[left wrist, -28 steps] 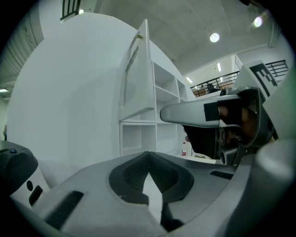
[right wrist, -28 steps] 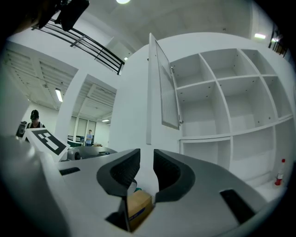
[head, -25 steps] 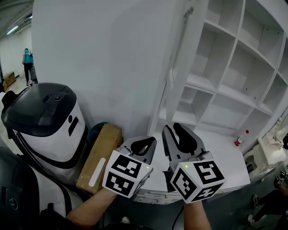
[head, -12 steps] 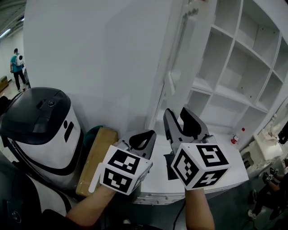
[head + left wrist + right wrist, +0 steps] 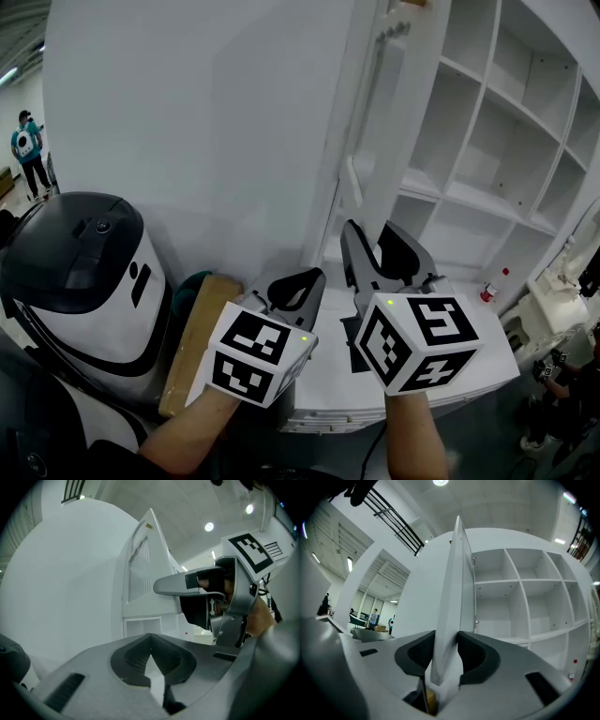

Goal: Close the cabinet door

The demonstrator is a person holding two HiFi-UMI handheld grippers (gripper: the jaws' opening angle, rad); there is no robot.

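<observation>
The cabinet door (image 5: 457,573) stands open, edge-on; the right gripper (image 5: 447,635) has just been closing onto its lower edge, ready to swing it shut, while the left gripper (image 5: 150,639), clenched empty, waits beside

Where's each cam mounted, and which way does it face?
Head view: on the person's head, steeply down at left gripper, right gripper, forearms.
Left gripper view: on left gripper, along its shut fingers toward cabinet side; right gripper at right.
Right gripper view: on right gripper, along fingers that just closed onto the cabinet door; shelves right.
Shared: all show that door.
</observation>
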